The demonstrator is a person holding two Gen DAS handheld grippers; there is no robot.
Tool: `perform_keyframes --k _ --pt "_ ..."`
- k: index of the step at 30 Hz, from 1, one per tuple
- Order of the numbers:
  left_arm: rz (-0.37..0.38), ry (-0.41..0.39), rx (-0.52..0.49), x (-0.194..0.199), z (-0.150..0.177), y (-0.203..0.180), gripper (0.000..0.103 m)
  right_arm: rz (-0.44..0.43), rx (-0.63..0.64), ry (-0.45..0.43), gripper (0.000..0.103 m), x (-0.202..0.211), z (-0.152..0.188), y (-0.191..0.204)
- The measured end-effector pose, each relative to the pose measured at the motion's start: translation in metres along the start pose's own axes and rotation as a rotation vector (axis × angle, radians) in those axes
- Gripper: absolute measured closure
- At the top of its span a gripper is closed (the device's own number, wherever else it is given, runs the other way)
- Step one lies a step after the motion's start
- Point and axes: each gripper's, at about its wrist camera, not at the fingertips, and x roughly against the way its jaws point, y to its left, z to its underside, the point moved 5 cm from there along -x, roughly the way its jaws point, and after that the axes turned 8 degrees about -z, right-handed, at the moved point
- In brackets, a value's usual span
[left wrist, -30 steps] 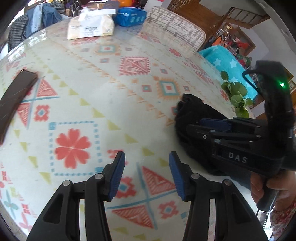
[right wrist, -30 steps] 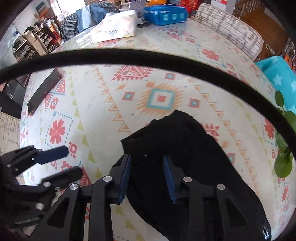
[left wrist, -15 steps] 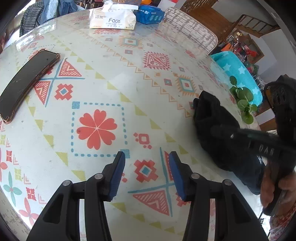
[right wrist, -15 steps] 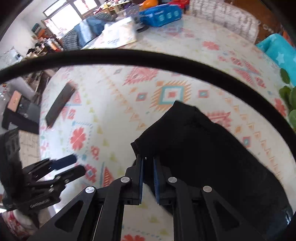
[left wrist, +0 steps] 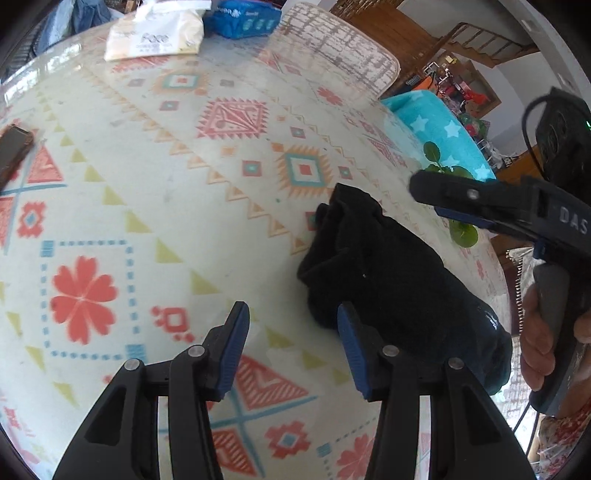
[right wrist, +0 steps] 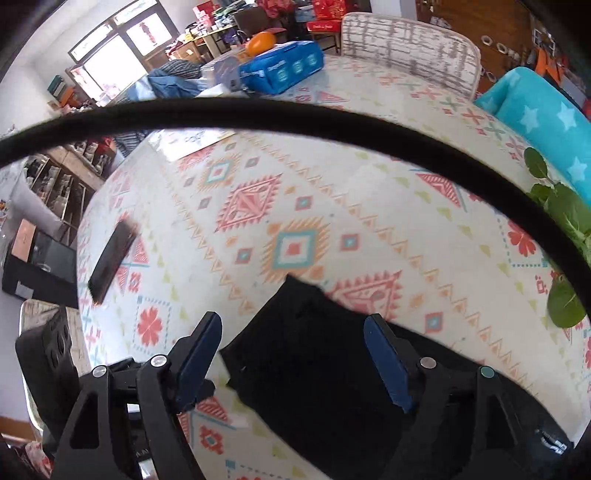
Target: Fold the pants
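Note:
The black pants (left wrist: 384, 273) lie bunched in a folded heap on the patterned tablecloth (left wrist: 184, 184), at the right of the left wrist view and at bottom centre of the right wrist view (right wrist: 332, 369). My left gripper (left wrist: 293, 343) is open and empty, just left of the heap's near corner. My right gripper (right wrist: 291, 350) is open wide, above the pants and apart from them. It also shows in the left wrist view (left wrist: 461, 206), hovering above the heap in a hand.
A dark phone (right wrist: 110, 258) lies at the table's left. A tissue pack (left wrist: 155, 33) and a blue pack (right wrist: 284, 70) sit at the far edge. A green plant (right wrist: 561, 221), a turquoise star blanket (right wrist: 543, 114) and a chair back (right wrist: 410, 48) stand at the right.
My right gripper was shut on the pants' edge half a second ago; it has opened, let go and lifted. My left gripper has swung toward the pants.

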Motion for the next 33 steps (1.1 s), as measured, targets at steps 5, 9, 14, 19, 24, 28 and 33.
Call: perform_keyframes --k 5,9,14,19,24,28,33 --pt "0.03 -0.003 0.017 -0.018 -0.008 -0.013 0.052 0.066 0.06 0.149 0.019 -0.049 -0.006 -0.011" --pt "0.068 -0.02 0.041 -0.022 -0.013 -0.018 0.047 0.112 0.112 0.197 0.019 -0.073 -0.008 -0.01" --pt "0.14 -0.041 0.097 -0.022 -0.009 -0.019 0.043 0.142 0.169 0.263 0.031 -0.097 -0.01 0.008" --pt "0.185 -0.057 0.136 -0.022 -0.004 -0.023 0.04 0.172 0.229 0.32 0.037 -0.111 -0.002 0.028" --pt "0.173 -0.082 0.144 -0.024 -0.002 -0.034 0.037 0.179 0.225 0.342 0.077 -0.109 -0.003 0.032" --pt "0.113 -0.036 0.076 -0.037 -0.004 -0.044 0.081 0.154 0.175 0.326 0.081 -0.093 0.001 0.025" --pt "0.187 -0.016 0.097 -0.027 -0.007 -0.042 0.086 0.091 0.112 0.273 0.082 -0.072 0.004 0.013"
